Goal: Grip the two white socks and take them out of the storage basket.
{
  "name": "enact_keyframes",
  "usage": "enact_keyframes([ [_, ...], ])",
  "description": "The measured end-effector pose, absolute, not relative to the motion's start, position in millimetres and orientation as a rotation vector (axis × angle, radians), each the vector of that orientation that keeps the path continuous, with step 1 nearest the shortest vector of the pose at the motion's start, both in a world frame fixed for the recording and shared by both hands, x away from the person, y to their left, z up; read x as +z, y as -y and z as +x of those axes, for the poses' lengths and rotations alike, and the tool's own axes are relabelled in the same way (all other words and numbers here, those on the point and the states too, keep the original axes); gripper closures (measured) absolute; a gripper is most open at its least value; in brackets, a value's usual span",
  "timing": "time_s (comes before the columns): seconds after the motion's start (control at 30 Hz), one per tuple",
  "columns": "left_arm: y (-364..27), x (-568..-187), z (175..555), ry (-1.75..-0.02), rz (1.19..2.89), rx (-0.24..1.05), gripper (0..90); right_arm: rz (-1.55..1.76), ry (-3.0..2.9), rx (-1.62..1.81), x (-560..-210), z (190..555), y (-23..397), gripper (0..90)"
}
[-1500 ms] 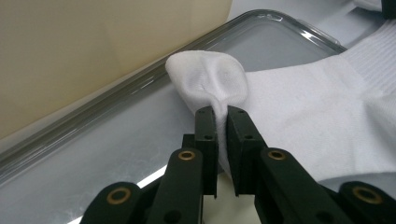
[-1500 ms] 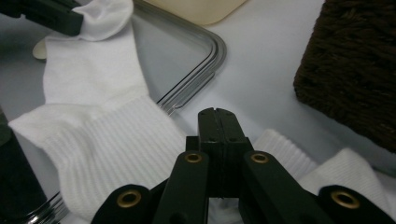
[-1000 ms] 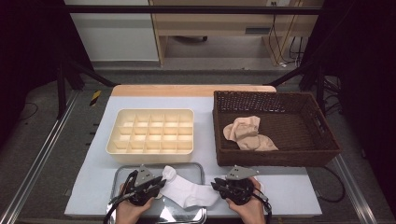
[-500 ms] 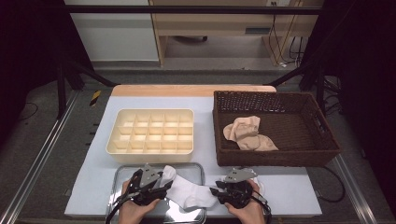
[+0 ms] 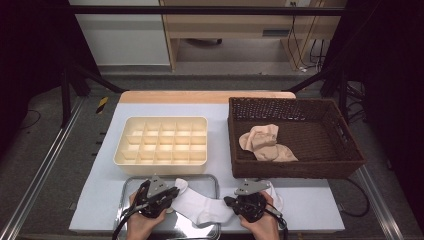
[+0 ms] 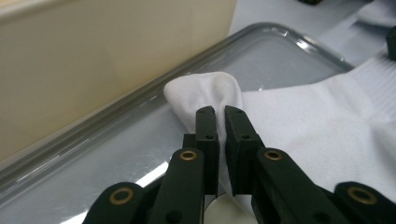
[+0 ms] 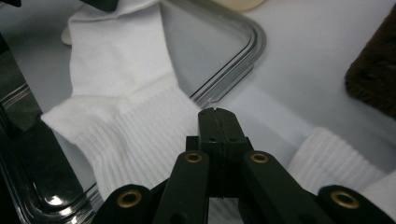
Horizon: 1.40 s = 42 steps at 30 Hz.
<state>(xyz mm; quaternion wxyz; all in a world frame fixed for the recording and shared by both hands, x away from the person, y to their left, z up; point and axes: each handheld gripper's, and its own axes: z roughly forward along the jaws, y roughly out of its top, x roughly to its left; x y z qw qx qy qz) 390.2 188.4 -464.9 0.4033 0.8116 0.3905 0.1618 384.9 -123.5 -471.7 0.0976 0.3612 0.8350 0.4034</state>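
A white sock (image 5: 200, 207) lies across a metal tray (image 5: 200, 178) at the table's near edge. In the left gripper view, my left gripper (image 6: 220, 114) has just been closing and is shut on the sock's folded toe (image 6: 205, 88), with white fabric pinched between the pads. In the high view the left gripper (image 5: 172, 192) is at the sock's left end and the right gripper (image 5: 229, 201) at its ribbed cuff. My right gripper (image 7: 217, 112) has just closed; its jaws meet over the edge of the cuff (image 7: 140, 140), with no fabric showing between them.
A second white sock (image 5: 275, 197) lies just right of the right hand. A cream divided box (image 5: 160, 119) stands behind the tray. A brown wicker basket (image 5: 295, 172) at the right holds beige socks (image 5: 265, 142). The tray rim (image 7: 233, 74) curves close to the right gripper.
Both hands stay almost where they were at the tray. The white sock lies much as before between them.
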Motion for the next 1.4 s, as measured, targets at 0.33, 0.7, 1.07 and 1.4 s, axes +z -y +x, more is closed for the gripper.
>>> enact_keyframes([
  [0.33,-204,-469,384,-0.996,2.071,0.427,72.0,1.093,-2.435,1.230,-468,389,126,85.8],
  [0.7,-173,-460,393,-0.970,2.137,0.521,58.1,1.166,-2.426,1.246,-470,379,144,60.9],
  [1.07,-179,-466,393,-1.017,2.145,0.514,85.6,1.087,-2.485,1.191,-480,379,132,85.6],
  [1.4,-207,-453,382,-1.004,2.034,0.499,83.8,1.097,-2.366,1.207,-454,389,136,88.6],
])
